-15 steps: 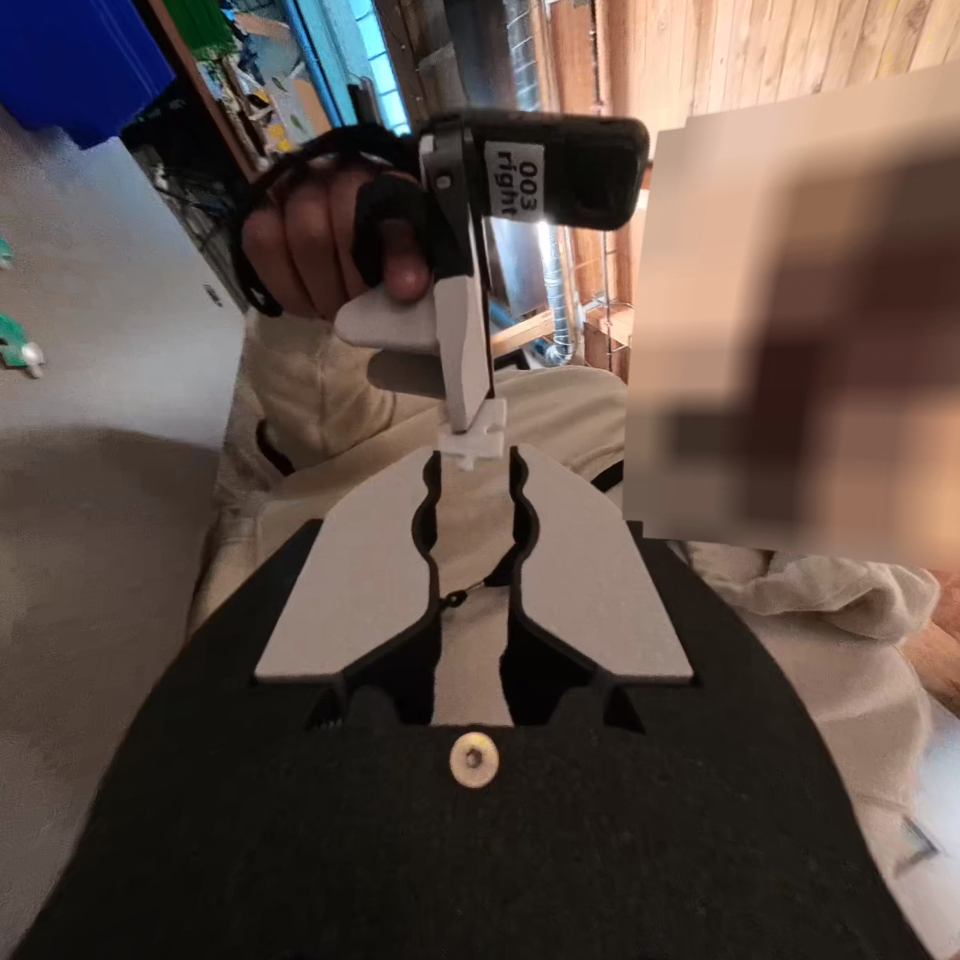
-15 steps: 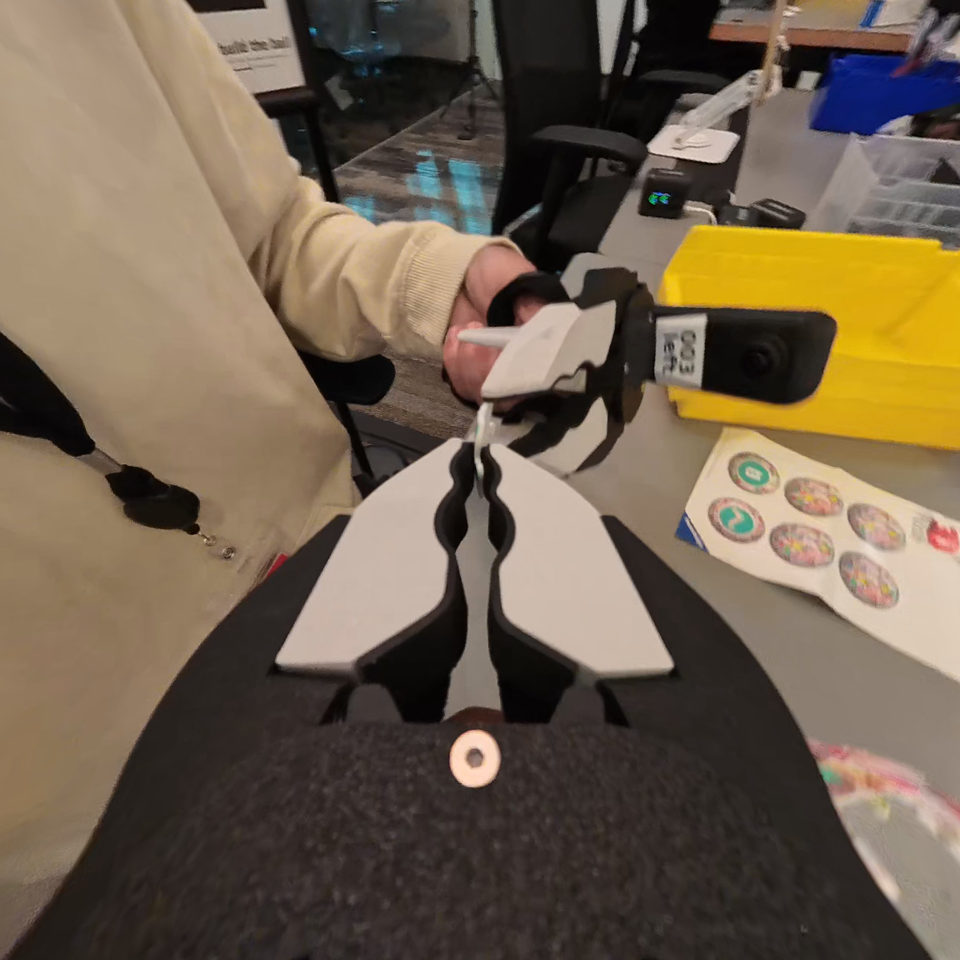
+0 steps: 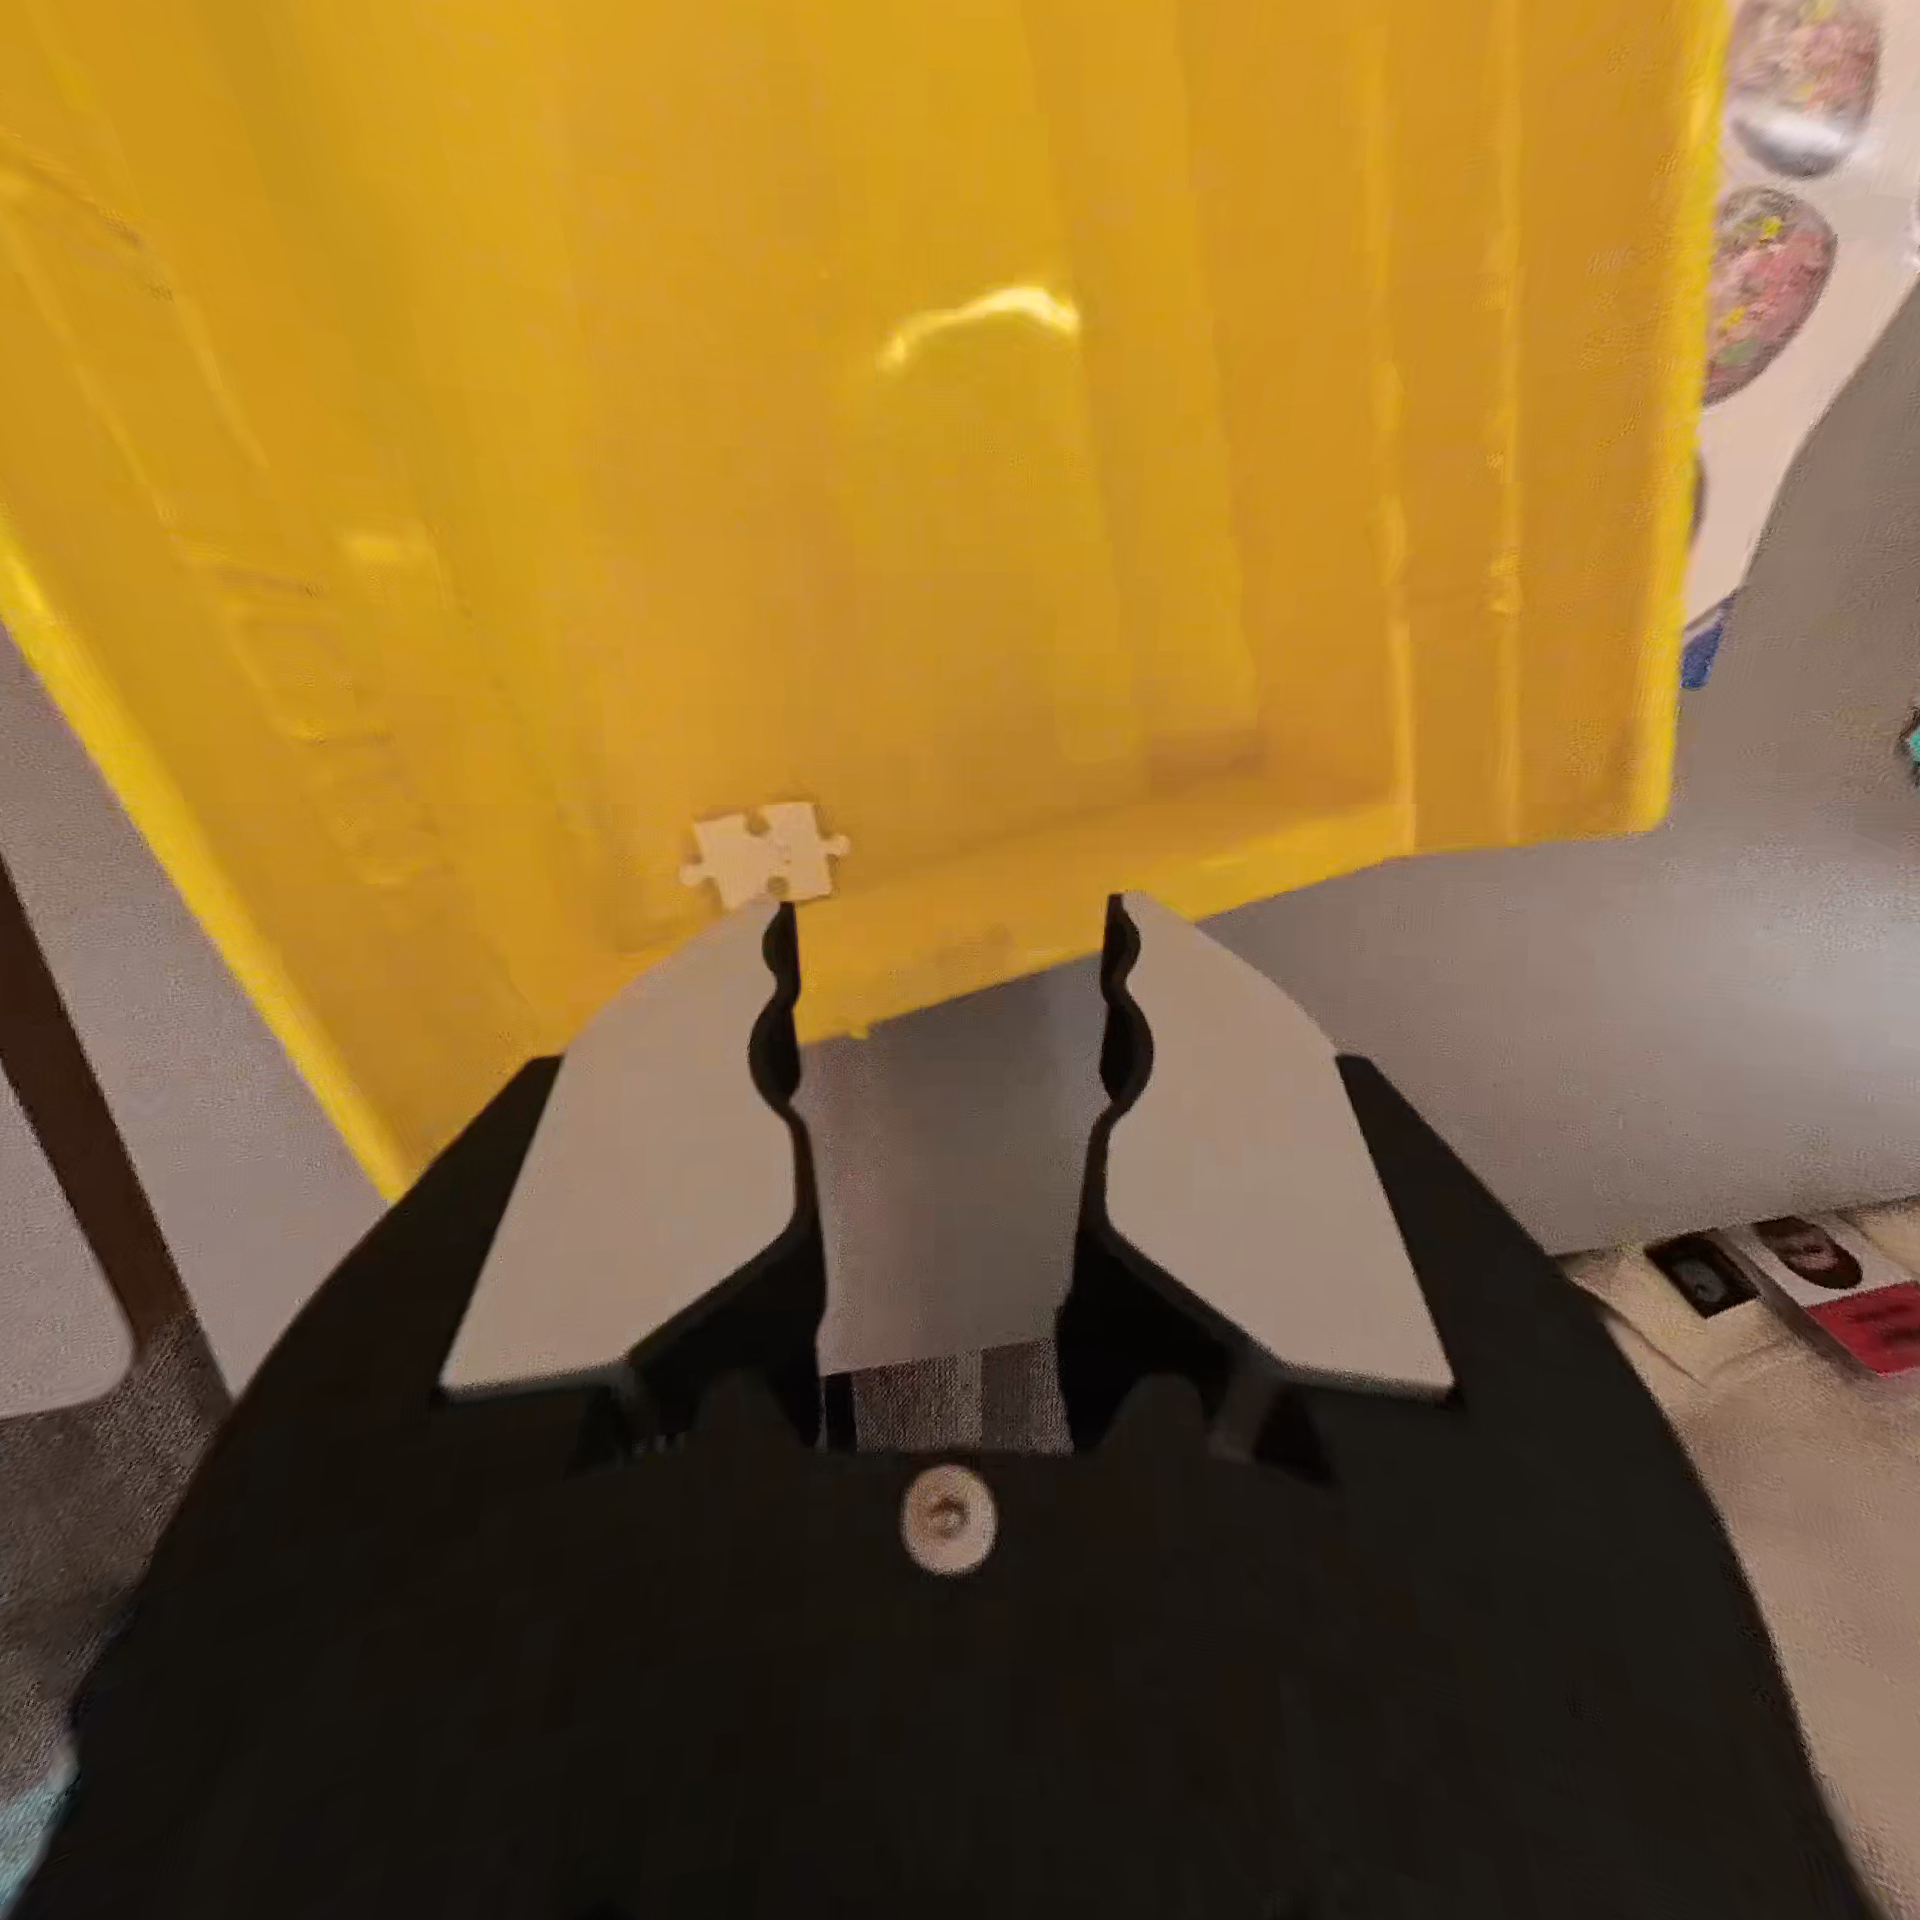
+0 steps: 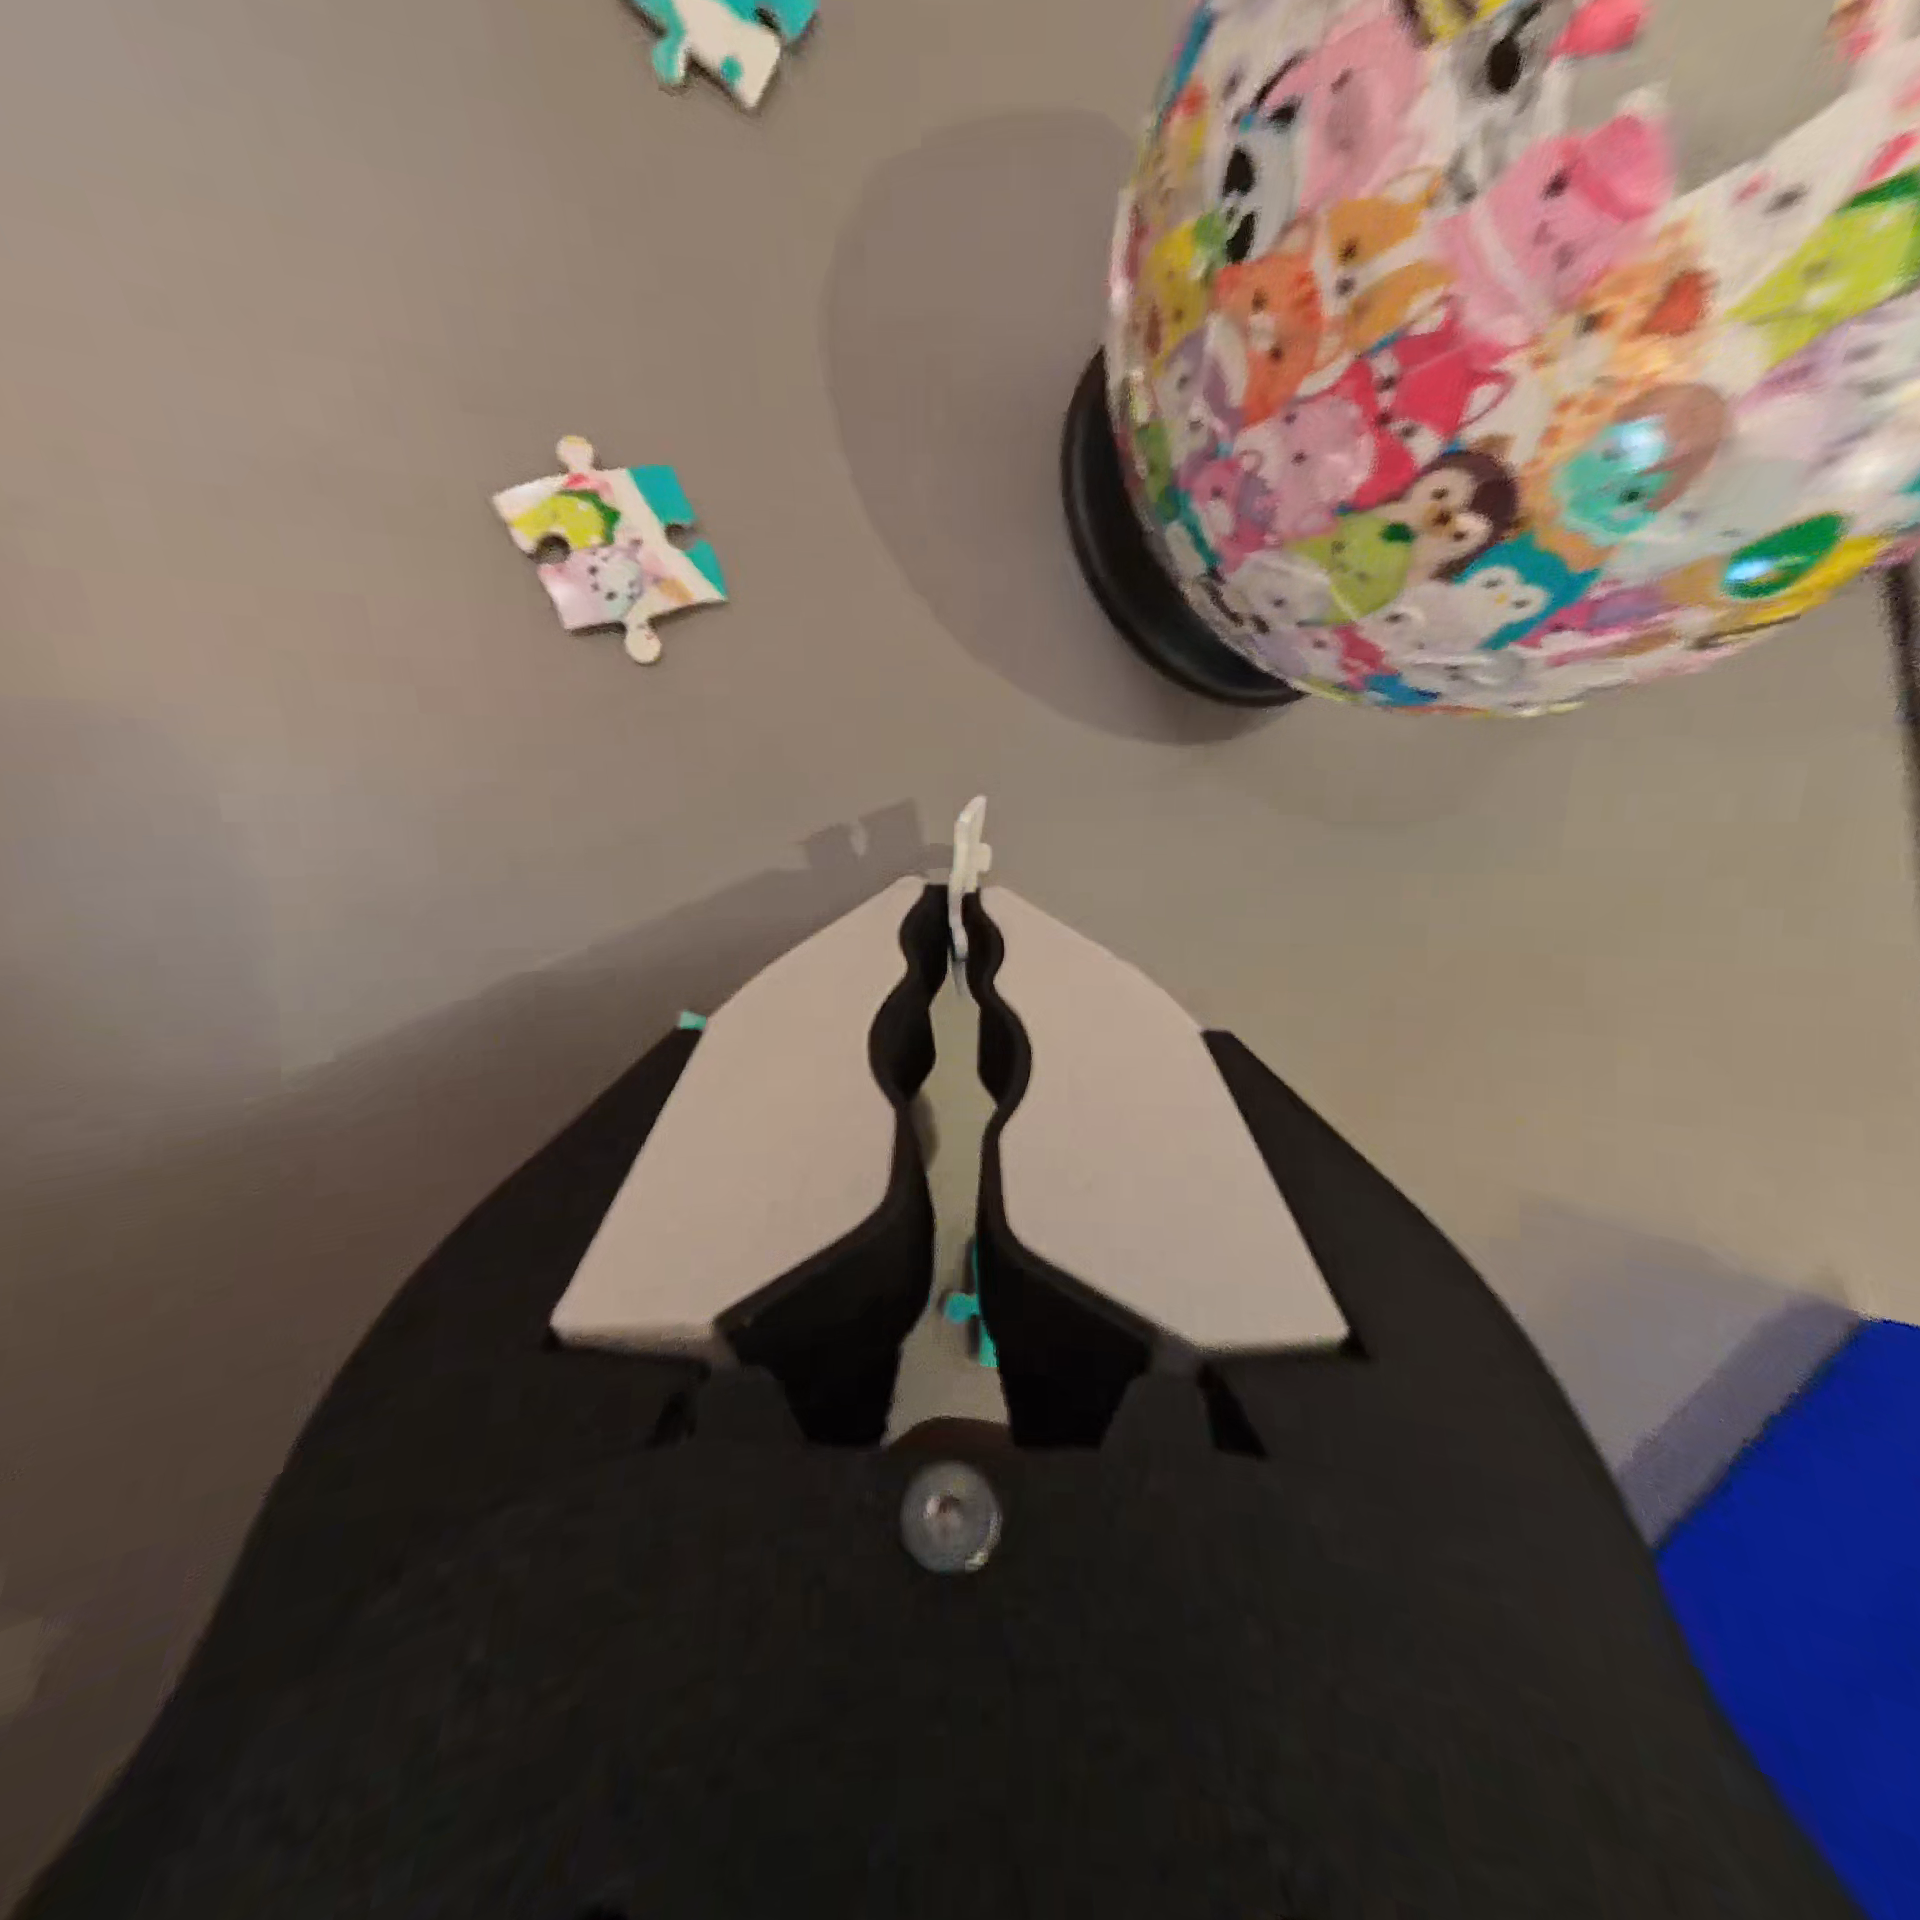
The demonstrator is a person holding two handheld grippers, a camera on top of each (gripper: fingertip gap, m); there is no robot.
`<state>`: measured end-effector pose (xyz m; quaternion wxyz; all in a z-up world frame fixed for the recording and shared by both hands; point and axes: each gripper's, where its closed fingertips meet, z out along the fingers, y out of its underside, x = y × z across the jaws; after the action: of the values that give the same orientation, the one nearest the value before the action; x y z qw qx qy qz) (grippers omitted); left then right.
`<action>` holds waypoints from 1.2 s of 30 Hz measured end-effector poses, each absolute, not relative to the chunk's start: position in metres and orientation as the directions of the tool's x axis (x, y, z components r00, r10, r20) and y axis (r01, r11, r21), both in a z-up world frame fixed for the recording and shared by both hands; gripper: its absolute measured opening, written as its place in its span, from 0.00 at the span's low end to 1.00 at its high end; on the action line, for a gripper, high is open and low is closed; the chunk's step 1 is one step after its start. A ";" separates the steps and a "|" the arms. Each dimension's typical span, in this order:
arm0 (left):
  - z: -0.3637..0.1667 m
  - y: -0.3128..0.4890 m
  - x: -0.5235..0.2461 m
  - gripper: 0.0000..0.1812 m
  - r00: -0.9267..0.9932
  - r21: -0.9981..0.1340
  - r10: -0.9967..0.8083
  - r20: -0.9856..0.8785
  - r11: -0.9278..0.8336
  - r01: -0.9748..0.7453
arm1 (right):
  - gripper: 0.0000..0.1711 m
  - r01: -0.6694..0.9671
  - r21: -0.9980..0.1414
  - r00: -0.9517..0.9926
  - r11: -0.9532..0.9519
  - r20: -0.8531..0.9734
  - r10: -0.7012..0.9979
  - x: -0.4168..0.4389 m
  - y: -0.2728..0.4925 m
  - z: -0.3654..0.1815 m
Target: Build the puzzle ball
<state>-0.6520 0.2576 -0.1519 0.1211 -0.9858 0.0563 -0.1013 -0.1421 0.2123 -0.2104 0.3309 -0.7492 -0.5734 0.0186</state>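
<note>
My right gripper (image 4: pixel 961 904) is shut on a thin puzzle piece (image 4: pixel 970 844), held edge-on above the grey table. The colourful puzzle ball (image 4: pixel 1507 343) sits on a black ring stand (image 4: pixel 1132 582) at the upper right of the right wrist view. A loose two-piece cluster (image 4: pixel 613 545) lies flat to the left. My left gripper (image 3: pixel 951 914) is open and empty, pointing into a yellow bin (image 3: pixel 727 416). A pale joined pair of pieces (image 3: pixel 767 854), back side up, lies in the bin just beyond my left fingertip.
More loose pieces (image 4: pixel 727 47) lie at the top edge of the right wrist view. A blue bin (image 4: pixel 1808 1621) sits at the lower right. A printed sheet with round pictures (image 3: pixel 1766 208) lies right of the yellow bin. Cards (image 3: pixel 1808 1288) lie at the lower right. Across from one pair of fingers to the other is roughly 50 cm.
Both grippers have swung away from each other. The left one has opened wider and now faces the yellow bin. The right one, still holding its piece, now points down at the table near the ball.
</note>
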 end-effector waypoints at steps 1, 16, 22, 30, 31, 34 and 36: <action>-0.155 0.265 -0.660 0.31 0.977 -0.222 -0.127 0.169 -0.971 -0.087 | 0.02 0.855 -0.499 0.337 -0.142 0.328 0.883 -0.142 0.211 -0.216; -0.218 0.254 -0.693 0.37 0.998 0.416 0.038 -0.041 -0.908 0.052 | 0.21 0.707 -0.686 0.435 -0.172 0.230 0.871 -0.146 0.177 -0.189; -0.222 0.252 -0.682 0.24 0.998 0.416 0.055 -0.003 -0.908 0.052 | 0.21 0.675 -0.726 0.413 -0.132 0.223 0.883 -0.146 0.171 -0.179; -0.202 0.272 -0.670 0.24 0.990 0.158 0.031 0.135 -0.987 0.010 | 0.19 0.658 -0.746 0.401 -0.099 0.236 0.885 -0.145 0.170 -0.171; -0.187 0.277 -0.657 0.24 0.972 0.069 0.011 0.235 -0.998 -0.006 | 0.18 0.641 -0.762 0.401 -0.090 0.233 0.886 -0.148 0.170 -0.166; -0.102 0.278 -0.580 0.24 0.724 -0.361 -0.306 0.618 -0.929 -0.085 | 0.17 0.536 -0.843 0.387 -0.043 0.199 0.900 -0.167 0.170 -0.138; -0.034 0.250 -0.519 0.24 0.384 -0.612 -0.577 0.721 -0.790 -0.039 | 0.17 0.436 -0.900 0.337 -0.005 0.158 0.928 -0.192 0.166 -0.112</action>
<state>-0.5186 0.2499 -0.0337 0.2589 -0.7905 0.1947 -0.5197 -0.1916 0.1656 -0.1121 0.4810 -0.6611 -0.5159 0.2558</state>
